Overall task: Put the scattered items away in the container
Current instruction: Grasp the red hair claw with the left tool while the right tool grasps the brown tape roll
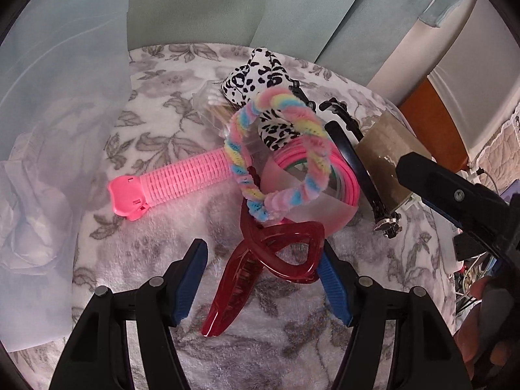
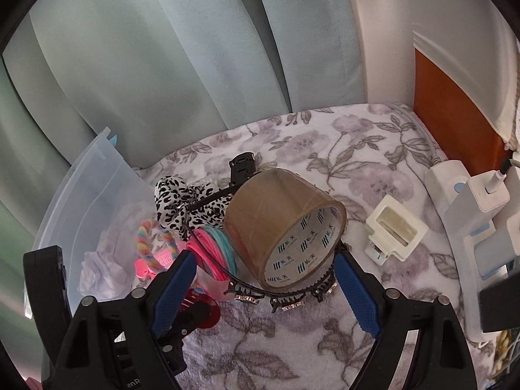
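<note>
Floral blanket (image 1: 156, 123) | left tongs (image 1: 263, 279) wide, straddling red claw clip (image 1: 260, 269) | right tongs (image 2: 266, 289) wide

Tape roll (image 2: 286, 224) blocking right tongs (image 2: 265, 287)

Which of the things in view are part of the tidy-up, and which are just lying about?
For the job: red claw clip, between the open left gripper fingers; brown tape roll, between the open right gripper fingers; pink hair clip; rainbow scrunchie; clear container.

Lying about: power strip; curtain.
</note>
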{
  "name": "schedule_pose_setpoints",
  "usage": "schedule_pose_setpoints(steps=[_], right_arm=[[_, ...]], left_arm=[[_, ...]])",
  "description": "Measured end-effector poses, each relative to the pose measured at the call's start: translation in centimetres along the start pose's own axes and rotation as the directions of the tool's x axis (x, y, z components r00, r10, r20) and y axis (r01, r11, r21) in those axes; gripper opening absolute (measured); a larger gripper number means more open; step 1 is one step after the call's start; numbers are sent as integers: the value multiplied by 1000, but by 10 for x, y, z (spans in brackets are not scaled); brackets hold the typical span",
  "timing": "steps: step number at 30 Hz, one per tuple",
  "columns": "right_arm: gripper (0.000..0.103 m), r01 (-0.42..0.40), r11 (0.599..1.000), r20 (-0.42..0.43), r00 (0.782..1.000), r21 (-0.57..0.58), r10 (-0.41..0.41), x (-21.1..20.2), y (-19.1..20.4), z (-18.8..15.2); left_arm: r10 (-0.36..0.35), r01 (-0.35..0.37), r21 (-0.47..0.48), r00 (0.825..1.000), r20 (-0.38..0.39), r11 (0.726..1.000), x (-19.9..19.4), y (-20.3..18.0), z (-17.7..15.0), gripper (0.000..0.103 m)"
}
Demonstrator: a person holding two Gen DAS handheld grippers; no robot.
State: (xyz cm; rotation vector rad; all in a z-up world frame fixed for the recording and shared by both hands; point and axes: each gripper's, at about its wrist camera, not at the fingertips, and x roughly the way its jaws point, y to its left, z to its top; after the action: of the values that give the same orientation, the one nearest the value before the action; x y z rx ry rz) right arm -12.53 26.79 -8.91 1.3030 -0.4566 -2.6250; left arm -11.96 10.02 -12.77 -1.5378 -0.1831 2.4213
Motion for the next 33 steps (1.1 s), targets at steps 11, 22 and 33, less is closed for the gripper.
schedule_pose_setpoints(steps=[11, 22, 33], right_arm=[[50, -43, 999, -7, 999, 29, 43, 17, 0, 6], [20, -81, 996, 5, 997, 26, 81, 19, 6, 17], [14, -82, 996, 54, 995, 21, 80, -9, 11, 22]], left_arm=[[-44, 45, 32, 999, -5, 998, 7, -8, 3, 54], [-39, 39, 33, 999, 5, 999, 7, -10, 4, 51], [-13, 13, 9, 1000, 1, 1000, -9, -7, 0, 51]])
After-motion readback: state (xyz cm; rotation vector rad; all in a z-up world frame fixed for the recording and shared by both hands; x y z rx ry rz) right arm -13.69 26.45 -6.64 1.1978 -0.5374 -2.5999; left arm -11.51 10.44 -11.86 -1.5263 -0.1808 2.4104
